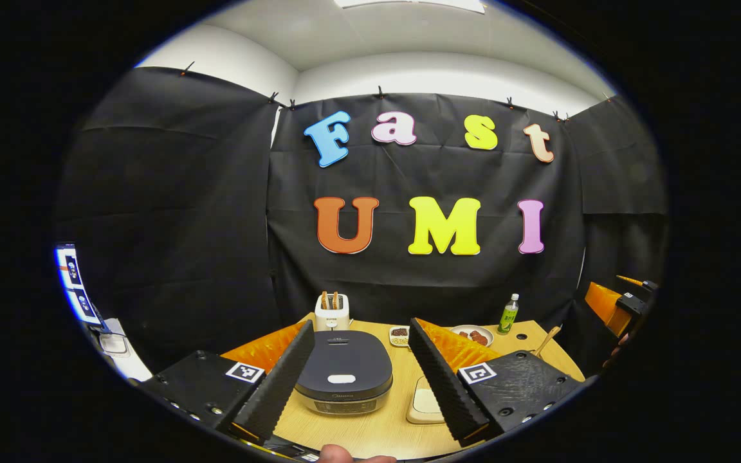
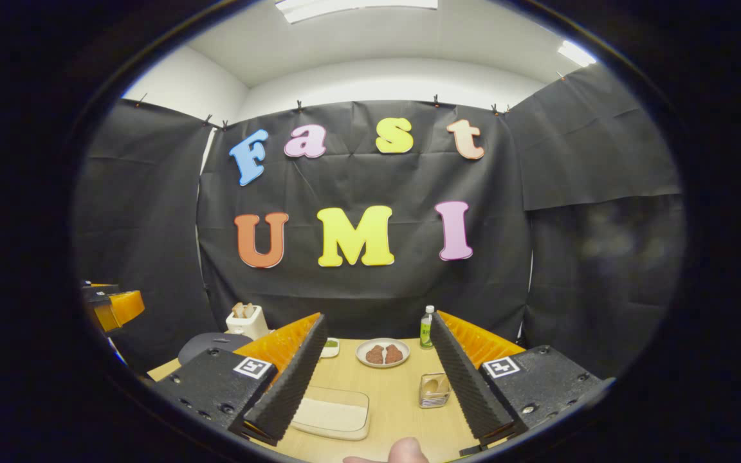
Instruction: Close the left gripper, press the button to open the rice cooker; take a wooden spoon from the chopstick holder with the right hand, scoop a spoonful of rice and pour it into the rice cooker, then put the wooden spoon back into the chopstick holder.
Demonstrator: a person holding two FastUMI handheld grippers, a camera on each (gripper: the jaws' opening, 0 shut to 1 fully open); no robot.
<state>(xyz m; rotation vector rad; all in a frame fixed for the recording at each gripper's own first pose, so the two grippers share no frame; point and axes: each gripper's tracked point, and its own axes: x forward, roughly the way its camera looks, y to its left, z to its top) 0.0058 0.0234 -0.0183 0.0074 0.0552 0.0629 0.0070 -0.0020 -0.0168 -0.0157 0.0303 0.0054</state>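
Note:
The dark rice cooker [image 1: 343, 379] sits on the wooden table with its lid down, between the fingers of my left gripper [image 1: 361, 325], which is open and held back from it. The cooker's edge [image 2: 206, 347] also appears at the left of the right gripper view. A shallow white tray of rice [image 2: 332, 411] lies near my right gripper [image 2: 378, 319], which is open and empty. The chopstick holder [image 2: 435, 389] stands by that gripper's right finger with the wooden spoon in it. The spoon's handle [image 1: 547, 341] sticks up behind the left gripper's right finger.
At the back of the table [image 2: 396, 399] stand a white toaster [image 1: 332, 312] with bread, a small dish [image 1: 399, 335], a plate of brown food [image 2: 382, 354] and a green bottle [image 2: 427, 326]. Black cloth walls the booth. A thumb [image 2: 406, 450] shows at the bottom edge.

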